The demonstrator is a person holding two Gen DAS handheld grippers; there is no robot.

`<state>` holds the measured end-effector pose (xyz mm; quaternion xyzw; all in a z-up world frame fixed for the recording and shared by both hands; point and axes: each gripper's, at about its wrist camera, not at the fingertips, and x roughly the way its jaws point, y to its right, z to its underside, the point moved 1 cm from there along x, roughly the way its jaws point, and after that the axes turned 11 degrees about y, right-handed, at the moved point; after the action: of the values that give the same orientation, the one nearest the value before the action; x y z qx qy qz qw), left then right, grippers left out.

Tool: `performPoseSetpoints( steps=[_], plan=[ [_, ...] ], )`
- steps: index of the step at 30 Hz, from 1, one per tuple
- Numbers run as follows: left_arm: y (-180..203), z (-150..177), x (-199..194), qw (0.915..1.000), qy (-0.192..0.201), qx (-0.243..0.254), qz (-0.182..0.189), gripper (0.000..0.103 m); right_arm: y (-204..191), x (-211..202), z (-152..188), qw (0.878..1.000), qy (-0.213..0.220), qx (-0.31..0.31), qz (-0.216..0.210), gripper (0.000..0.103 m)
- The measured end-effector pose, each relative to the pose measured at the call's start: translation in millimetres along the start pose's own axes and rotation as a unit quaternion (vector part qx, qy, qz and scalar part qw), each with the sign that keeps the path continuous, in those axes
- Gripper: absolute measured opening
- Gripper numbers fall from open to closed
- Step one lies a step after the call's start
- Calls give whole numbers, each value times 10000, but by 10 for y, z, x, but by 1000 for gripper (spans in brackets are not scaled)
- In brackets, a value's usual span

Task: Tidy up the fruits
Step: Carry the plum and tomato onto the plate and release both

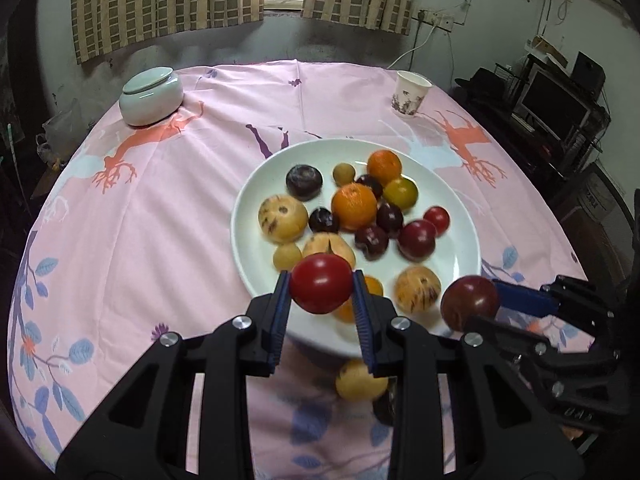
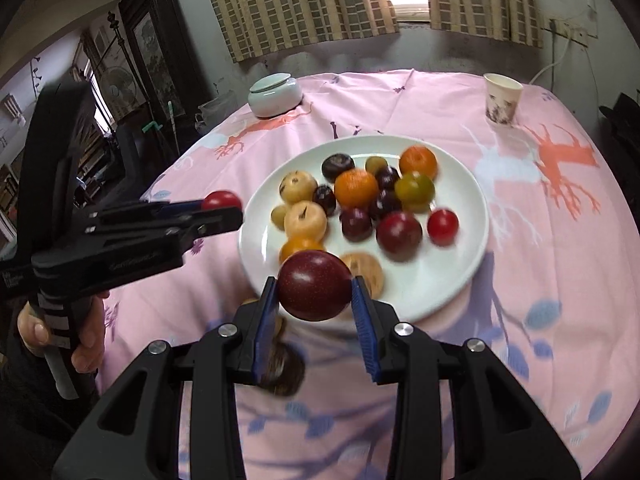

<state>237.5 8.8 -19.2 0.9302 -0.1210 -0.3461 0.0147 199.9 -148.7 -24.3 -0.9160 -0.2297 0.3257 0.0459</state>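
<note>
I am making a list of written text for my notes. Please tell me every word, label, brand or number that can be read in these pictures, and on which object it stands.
No text can be read with certainty.
Left gripper body: raised lettering along its side in the right wrist view, too blurred to read.
Paper cup: a dark printed pattern, no letters legible.
Tablecloth: only drawings of trees, deer and leaves, no words.
White plate: no marking visible.

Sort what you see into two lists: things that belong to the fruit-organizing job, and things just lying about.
Part of the job:
- white plate of mixed fruits
- red tomato in left tool
- dark red plum in right tool
- yellow fruit on the tablecloth

Lying about:
- lidded ceramic jar
- paper cup
</note>
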Motion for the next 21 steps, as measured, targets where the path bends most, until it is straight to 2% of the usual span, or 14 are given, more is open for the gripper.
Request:
performPoseSetpoints(
  steps=[5, 10, 16, 18, 19, 20, 21],
  plan=[
    [-5, -312, 426, 9996, -233, -152, 28, 31, 48, 400, -194, 9995, -220, -153, 163, 37],
    [-4, -369, 700, 9987, -435, -242, 56, 31, 153, 665, -296, 9987, -338, -206, 318, 37],
    [-46, -358, 827, 9976, -589, -350, 94, 33, 209, 821, -328, 9972, -531, -267, 444, 39],
    [-61, -379, 799, 9976, -534, -425, 118, 54, 189, 802, -332, 9970, -452, -349, 517, 42],
    [-71, -398, 755, 9979, -443, -465, 98, 69, 174, 785, -340, 9965, -390, -423, 607, 47],
    [-78, -413, 703, 9982, -337, -485, 67, 71, 160, 744, -357, 9958, -261, -503, 724, 66],
    [-77, -431, 655, 9984, -277, -478, 77, 71, 145, 692, -375, 9954, -85, -569, 760, 71]
  ],
)
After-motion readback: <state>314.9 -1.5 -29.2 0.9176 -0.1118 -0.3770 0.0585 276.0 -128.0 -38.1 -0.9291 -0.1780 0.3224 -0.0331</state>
